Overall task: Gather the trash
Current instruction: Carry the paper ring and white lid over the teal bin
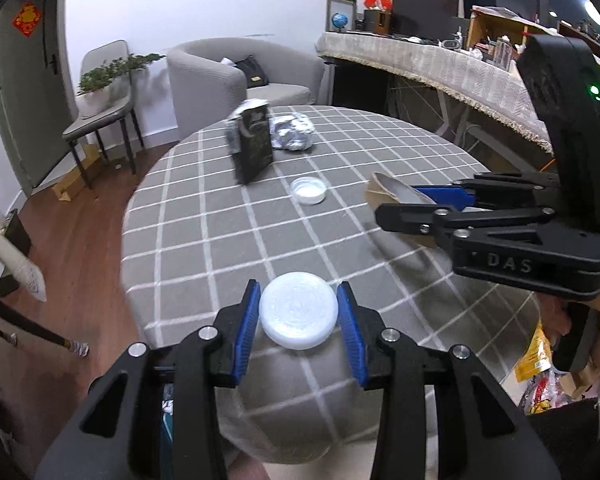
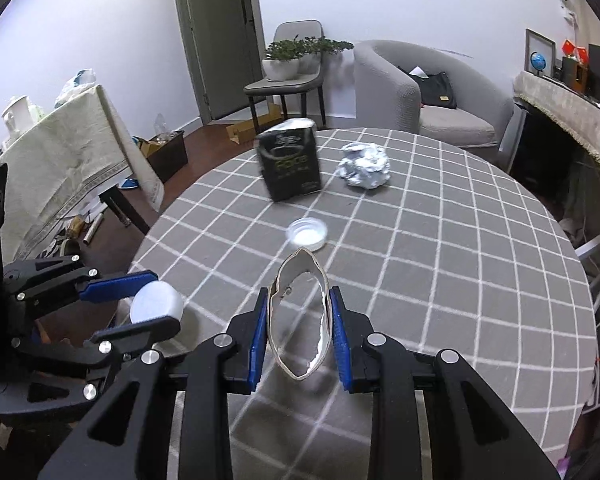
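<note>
My left gripper [image 1: 298, 322] is shut on a white plastic lid [image 1: 297, 315] above the near edge of the round table; the lid also shows in the right wrist view [image 2: 156, 303]. My right gripper [image 2: 299, 334] is shut on a squashed paper cup [image 2: 299, 316], which also shows in the left wrist view [image 1: 396, 196]. On the table lie a black carton [image 2: 290, 162], a ball of crumpled foil [image 2: 365, 165] and a small clear lid [image 2: 307, 232].
The table has a grey checked cloth [image 2: 440, 264]. A grey armchair [image 2: 432, 92] and a chair with a potted plant [image 2: 288, 64] stand behind it. A cloth-covered bench [image 1: 440, 68] runs along the right, another covered table [image 2: 60, 152] on the left.
</note>
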{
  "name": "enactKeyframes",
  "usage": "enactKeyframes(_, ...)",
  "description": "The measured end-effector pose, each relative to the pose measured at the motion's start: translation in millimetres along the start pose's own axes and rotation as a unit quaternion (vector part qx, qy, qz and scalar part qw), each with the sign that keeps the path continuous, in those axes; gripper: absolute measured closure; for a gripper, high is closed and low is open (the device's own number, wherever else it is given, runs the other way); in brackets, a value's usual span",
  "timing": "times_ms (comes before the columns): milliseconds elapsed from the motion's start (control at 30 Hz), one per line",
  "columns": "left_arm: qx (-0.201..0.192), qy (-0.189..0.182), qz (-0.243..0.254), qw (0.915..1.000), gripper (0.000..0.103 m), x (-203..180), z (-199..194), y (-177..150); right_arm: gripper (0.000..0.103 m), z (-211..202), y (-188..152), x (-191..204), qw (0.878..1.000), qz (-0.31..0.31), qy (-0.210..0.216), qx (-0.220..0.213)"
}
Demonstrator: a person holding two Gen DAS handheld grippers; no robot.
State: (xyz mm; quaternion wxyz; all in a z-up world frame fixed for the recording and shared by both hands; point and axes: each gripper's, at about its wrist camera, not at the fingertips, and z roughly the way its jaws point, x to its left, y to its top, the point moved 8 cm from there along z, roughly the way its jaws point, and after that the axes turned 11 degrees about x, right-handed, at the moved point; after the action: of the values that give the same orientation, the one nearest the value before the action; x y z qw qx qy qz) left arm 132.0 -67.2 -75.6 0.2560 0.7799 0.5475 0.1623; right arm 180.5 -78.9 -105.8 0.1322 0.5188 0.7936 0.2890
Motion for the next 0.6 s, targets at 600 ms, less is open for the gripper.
enactKeyframes(600, -0.026, 0.042, -0.075, 0.9960, 0.061, 63.3, -43.6, -42.9, 0.074, -6.0, -10.7, 75.9, 0.999, -0.031, 0.026, -0.016)
